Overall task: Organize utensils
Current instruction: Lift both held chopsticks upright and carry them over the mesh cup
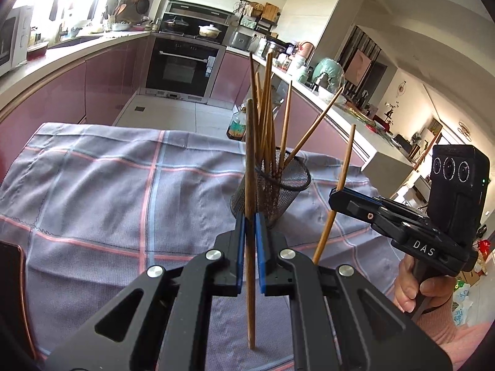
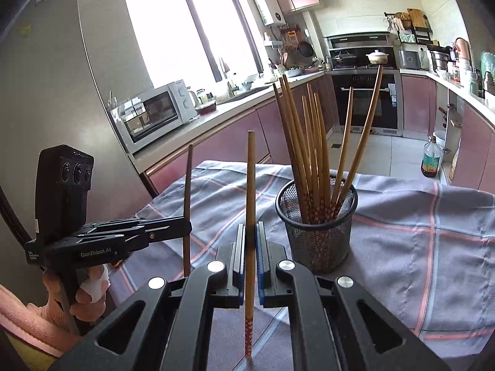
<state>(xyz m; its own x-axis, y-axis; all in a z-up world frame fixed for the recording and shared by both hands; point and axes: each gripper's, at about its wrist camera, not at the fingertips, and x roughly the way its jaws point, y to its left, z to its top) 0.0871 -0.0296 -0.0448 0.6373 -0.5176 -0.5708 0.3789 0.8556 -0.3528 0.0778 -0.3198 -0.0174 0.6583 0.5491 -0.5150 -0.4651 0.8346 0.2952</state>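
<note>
A black mesh holder [image 1: 272, 191] stands on the checked cloth with several wooden chopsticks [image 1: 266, 117] upright in it; it also shows in the right wrist view [image 2: 318, 225]. My left gripper [image 1: 250, 219] is shut on a dark chopstick [image 1: 250, 160], held upright just in front of the holder. My right gripper [image 2: 250, 232] is shut on a lighter chopstick [image 2: 250, 185] with a red patterned end, left of the holder. Each gripper shows in the other's view: the right one [image 1: 335, 193] and the left one [image 2: 187, 227].
The grey cloth [image 1: 108, 179] with pink and blue lines covers the table. Pink kitchen cabinets, an oven [image 1: 182, 65] and a microwave [image 2: 154, 114] stand behind. A bottle [image 2: 430, 160] sits on the floor beyond the table's far edge.
</note>
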